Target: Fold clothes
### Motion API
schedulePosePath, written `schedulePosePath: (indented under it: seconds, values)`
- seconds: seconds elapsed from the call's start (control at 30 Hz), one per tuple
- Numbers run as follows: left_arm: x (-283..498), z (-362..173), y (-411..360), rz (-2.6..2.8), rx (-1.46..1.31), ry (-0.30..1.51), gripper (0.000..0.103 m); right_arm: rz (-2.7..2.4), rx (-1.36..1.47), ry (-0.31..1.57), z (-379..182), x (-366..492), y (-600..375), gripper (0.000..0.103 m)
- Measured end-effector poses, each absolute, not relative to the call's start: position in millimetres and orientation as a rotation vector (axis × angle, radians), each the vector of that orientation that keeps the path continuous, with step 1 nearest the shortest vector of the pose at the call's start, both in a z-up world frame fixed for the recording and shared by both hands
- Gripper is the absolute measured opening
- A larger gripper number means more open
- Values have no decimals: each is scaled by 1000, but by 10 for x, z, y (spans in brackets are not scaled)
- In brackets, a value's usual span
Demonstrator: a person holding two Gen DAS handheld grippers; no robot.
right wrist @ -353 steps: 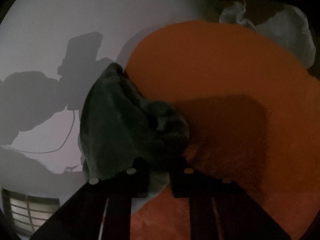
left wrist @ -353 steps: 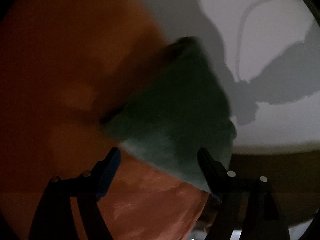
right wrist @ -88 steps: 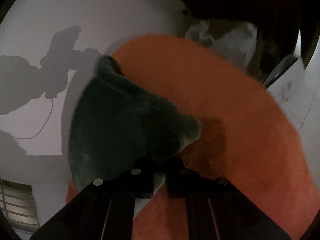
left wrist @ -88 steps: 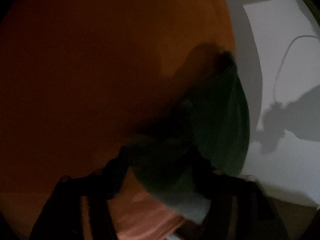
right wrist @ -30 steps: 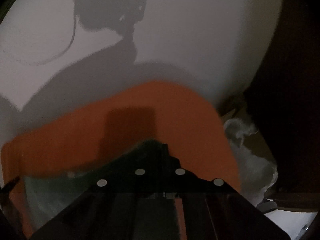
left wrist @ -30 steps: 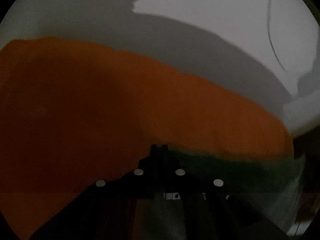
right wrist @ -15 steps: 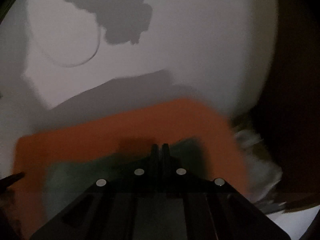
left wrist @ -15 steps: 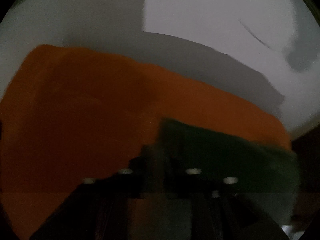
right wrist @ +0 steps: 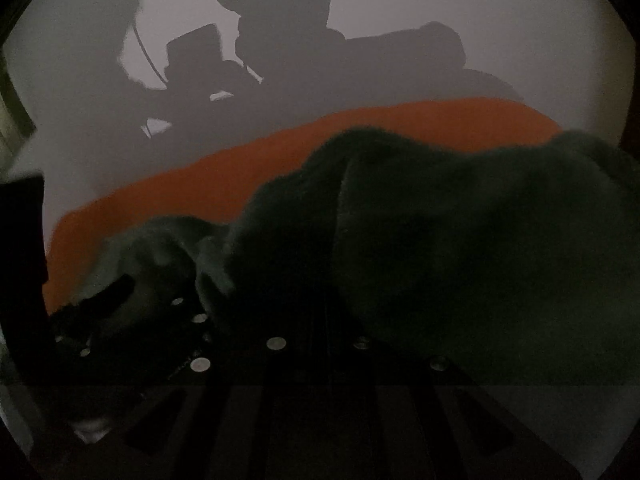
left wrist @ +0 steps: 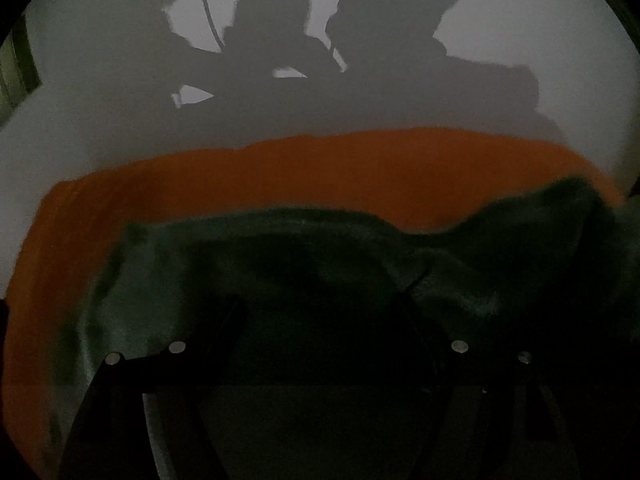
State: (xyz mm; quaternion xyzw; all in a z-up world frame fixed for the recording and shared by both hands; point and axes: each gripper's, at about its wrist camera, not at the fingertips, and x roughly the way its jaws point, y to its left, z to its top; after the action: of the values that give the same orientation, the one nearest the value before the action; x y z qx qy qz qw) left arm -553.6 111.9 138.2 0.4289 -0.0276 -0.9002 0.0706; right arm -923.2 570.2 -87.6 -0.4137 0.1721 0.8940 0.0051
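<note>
Spreading fingers: left gripper (left wrist: 320, 312) jaws opening over the dark green garment (left wrist: 304, 256), pads off it.
Right gripper (right wrist: 320, 320): fingers pressed together, tips buried under green folds; a pinch cannot be told.
Garment: bunched on the orange cloth (left wrist: 360, 168).
Far: pale wall (left wrist: 100, 80) with shadows.

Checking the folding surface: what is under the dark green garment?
The dark green garment lies on an orange cloth, whose far strip and left edge show. What lies beneath the garment's middle is covered.
</note>
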Motion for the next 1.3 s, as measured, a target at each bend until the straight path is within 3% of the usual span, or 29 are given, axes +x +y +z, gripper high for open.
schedulePosePath:
  seconds: [0.13, 0.23, 0.33, 0.4, 0.5, 0.57, 0.77, 1.03, 1.13, 1.2, 1.3]
  values:
    - [-5506, 1483, 486, -2685, 1185, 56, 81, 2851, -1256, 443, -748, -9077, 5969, 3]
    - [-5760, 1307, 195, -2627, 1389, 88, 83, 2826, -1383, 638, -840, -9142, 6188, 0]
    - [-5747, 1559, -43, -2637, 1347, 50, 83, 2847, -1272, 349, -493, -9005, 6185, 0]
    - [-5684, 1700, -203, -2638, 1320, 7, 83, 2783, -1258, 296, -518, -8915, 6366, 4]
    - [-5590, 1837, -594, -2551, 1419, 8, 83, 2633, -1510, 559, -629, -8870, 6680, 0]
    - [-5423, 1971, -785, -2486, 1519, 31, 83, 2629, -1404, 624, -231, -8616, 6685, 2]
    - [-4881, 2352, -818, -2404, 1781, 127, 83, 2480, -1478, 785, 481, -7952, 6161, 2]
    - [-4636, 2898, -462, -2580, 1916, 47, 83, 2430, -1651, 554, 977, -8030, 4792, 4]
    - [-4514, 3164, -604, -2632, 1925, 59, 83, 2411, -1648, 509, 1169, -8049, 4438, 20]
    - [-4444, 3239, -745, -2658, 1902, 48, 83, 2407, -1624, 518, 1236, -8054, 4297, 48]
    - [-4325, 3248, -971, -2685, 1880, 44, 83, 2406, -1579, 559, 1302, -7858, 3933, 60]
